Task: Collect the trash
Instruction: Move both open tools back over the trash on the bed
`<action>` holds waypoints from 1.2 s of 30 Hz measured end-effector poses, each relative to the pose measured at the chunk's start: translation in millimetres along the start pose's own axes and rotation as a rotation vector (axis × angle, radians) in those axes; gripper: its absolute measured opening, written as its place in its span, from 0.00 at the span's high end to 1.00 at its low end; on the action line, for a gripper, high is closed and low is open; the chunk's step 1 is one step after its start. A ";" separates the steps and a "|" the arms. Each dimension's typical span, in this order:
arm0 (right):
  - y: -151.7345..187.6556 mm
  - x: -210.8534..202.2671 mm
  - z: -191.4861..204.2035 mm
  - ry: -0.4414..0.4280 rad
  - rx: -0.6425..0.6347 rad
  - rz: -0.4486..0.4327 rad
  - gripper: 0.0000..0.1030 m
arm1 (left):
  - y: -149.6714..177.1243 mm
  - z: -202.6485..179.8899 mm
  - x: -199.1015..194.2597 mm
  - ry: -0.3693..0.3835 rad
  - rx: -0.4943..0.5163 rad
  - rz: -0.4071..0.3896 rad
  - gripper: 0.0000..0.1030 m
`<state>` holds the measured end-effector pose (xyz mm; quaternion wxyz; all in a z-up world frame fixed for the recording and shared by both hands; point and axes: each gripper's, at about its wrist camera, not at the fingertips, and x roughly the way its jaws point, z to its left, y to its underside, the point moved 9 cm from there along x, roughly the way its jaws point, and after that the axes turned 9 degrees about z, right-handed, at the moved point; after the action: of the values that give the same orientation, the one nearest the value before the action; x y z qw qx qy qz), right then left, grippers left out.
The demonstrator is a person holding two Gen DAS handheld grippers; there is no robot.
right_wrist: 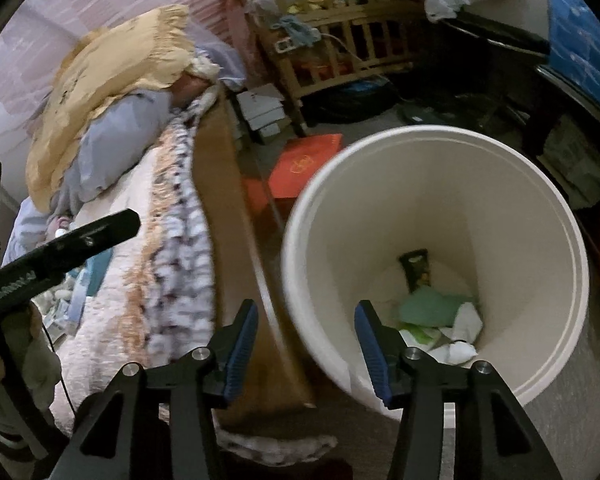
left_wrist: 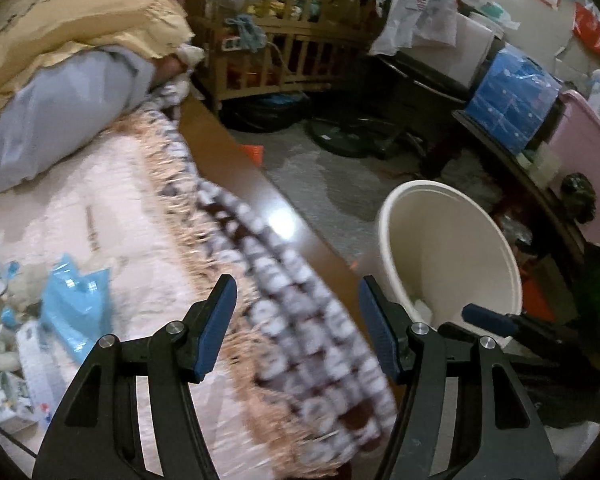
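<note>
A: Bedside, mid-cleanup. The left gripper hangs with its jaws wide apart and nothing between them, above the patterned blanket at the bed's edge. Leftover trash lies well off to its left on the bedding: a blue plastic wrapper among crumpled tissues and paper packets.

B: And the other tool?

A: The right gripper is also spread open and empty, its right finger over the near rim of the white bin, its left finger over the wooden bed frame. Ahead of it and below, the bin floor holds a green wrapper, white scraps and a dark packet.

B: What could go wrong from here?

A: In my judgement, three things. The bin stands close against the bed frame; a swing of either gripper might clip its rim and tip the light container. The thin blue wrapper may slip out of the fingers if pinched by a corner. And the bedding under it is soft, so a deep pinch might gather blanket along with the trash. Both views are motion-blurred, so finer detail cannot be told.
</note>
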<state>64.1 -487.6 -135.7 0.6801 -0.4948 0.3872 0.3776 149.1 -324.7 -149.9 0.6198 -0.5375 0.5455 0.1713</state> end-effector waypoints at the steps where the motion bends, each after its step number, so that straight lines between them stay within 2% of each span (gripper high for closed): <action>1: -0.9 0.4 5.2 -0.005 -0.007 -0.002 0.50 | 2.9 8.2 -3.1 -0.012 -0.008 -0.002 0.40; 4: -2.8 2.2 25.9 -0.022 -0.040 -0.006 0.42 | 8.9 28.2 -10.4 -0.042 -0.032 0.001 0.40; 25: -1.4 49.5 188.3 -0.153 -0.320 0.095 0.42 | 55.1 212.3 -82.2 -0.226 -0.242 -0.003 0.40; 31: -14.8 69.0 256.1 -0.211 -0.438 0.120 0.42 | 70.7 270.8 -105.2 -0.272 -0.317 -0.009 0.40; 36: -29.3 95.8 316.0 -0.259 -0.538 0.155 0.42 | 78.2 303.1 -108.2 -0.284 -0.363 0.004 0.40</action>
<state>178.4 -176.6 -144.3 0.5376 -0.5738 0.2203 0.5772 198.3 2.8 -146.7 0.5831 -0.6095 0.4142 0.3418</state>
